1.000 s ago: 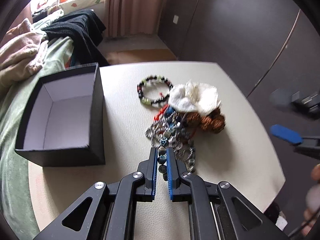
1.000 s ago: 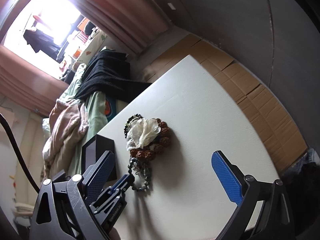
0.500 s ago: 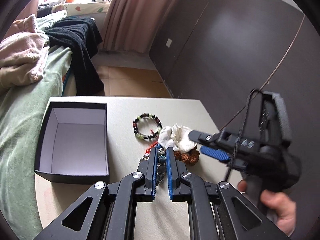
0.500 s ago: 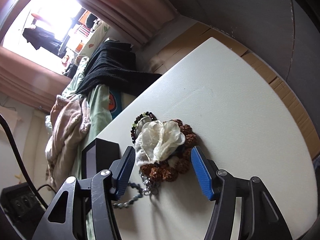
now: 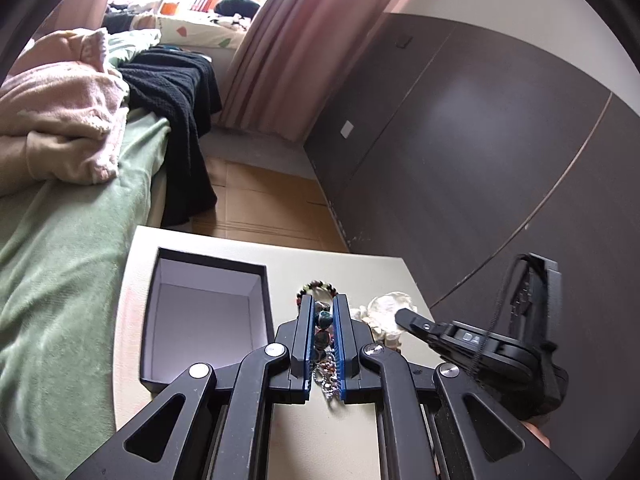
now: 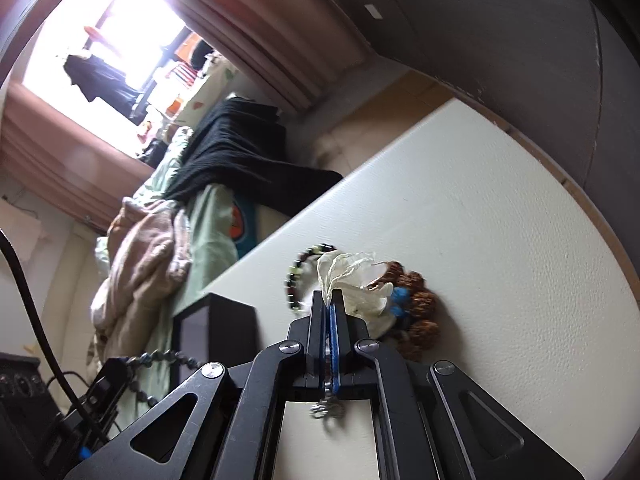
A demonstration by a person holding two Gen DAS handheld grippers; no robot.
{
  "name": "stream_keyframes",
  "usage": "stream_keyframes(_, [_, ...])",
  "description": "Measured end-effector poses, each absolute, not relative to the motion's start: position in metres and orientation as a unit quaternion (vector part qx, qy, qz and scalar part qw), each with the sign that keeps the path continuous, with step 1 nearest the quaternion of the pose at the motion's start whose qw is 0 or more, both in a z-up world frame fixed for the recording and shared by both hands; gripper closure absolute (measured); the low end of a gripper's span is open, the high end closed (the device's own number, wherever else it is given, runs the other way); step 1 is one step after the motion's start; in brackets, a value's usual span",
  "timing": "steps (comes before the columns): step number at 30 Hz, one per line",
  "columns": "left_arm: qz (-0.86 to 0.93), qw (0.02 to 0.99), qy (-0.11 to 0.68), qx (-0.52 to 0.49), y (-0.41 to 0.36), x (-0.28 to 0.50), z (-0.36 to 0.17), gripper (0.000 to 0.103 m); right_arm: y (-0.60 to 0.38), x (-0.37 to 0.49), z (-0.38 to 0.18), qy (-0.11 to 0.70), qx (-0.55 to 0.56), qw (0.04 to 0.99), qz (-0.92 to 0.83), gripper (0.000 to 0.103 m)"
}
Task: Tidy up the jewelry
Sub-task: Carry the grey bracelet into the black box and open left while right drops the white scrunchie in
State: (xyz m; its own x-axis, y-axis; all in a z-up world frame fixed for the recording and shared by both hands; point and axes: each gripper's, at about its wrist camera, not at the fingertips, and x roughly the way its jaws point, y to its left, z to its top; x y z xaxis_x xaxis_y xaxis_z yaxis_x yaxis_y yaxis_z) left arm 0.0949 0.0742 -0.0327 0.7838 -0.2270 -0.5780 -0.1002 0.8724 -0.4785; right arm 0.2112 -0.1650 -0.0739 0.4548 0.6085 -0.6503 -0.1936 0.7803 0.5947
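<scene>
My left gripper (image 5: 322, 303) is shut on a beaded necklace (image 5: 323, 320) with blue-green beads and silver chain, lifted above the table. The necklace hangs from it in the right wrist view (image 6: 160, 358). My right gripper (image 6: 329, 298) is shut on the white fabric flower scrunchie (image 6: 360, 280), with a silver chain (image 6: 328, 406) hanging between its fingers. The right gripper also shows in the left wrist view (image 5: 404, 316) at the scrunchie (image 5: 386, 308). Brown bumpy beads (image 6: 418, 308) lie under the scrunchie. A dark bead bracelet (image 5: 318, 286) lies on the table. An open black box (image 5: 208, 320) with white inside stands at the left.
The cream table (image 6: 480, 240) ends near a dark wall panel (image 5: 480, 160) on the right. A bed with green sheet (image 5: 60, 260), pink blanket and black cloth lies left of the table. Cardboard covers the floor beyond.
My left gripper has lifted the beaded necklace up and back from the pile. My right gripper has moved in and closed on the white scrunchie.
</scene>
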Motion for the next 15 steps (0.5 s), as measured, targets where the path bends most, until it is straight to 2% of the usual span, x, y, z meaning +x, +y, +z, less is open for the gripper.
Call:
stream_keyframes(8, [-0.014, 0.909, 0.296, -0.295, 0.115, 0.087, -0.021, 0.094, -0.118, 0.196, -0.034, 0.439, 0.196, 0.819, 0.312, 0.099])
stream_keyframes(15, [0.016, 0.909, 0.285, -0.304, 0.141, 0.078, -0.019, 0.094, -0.079, 0.187, -0.028, 0.433, 0.199, 0.794, 0.377, 0.099])
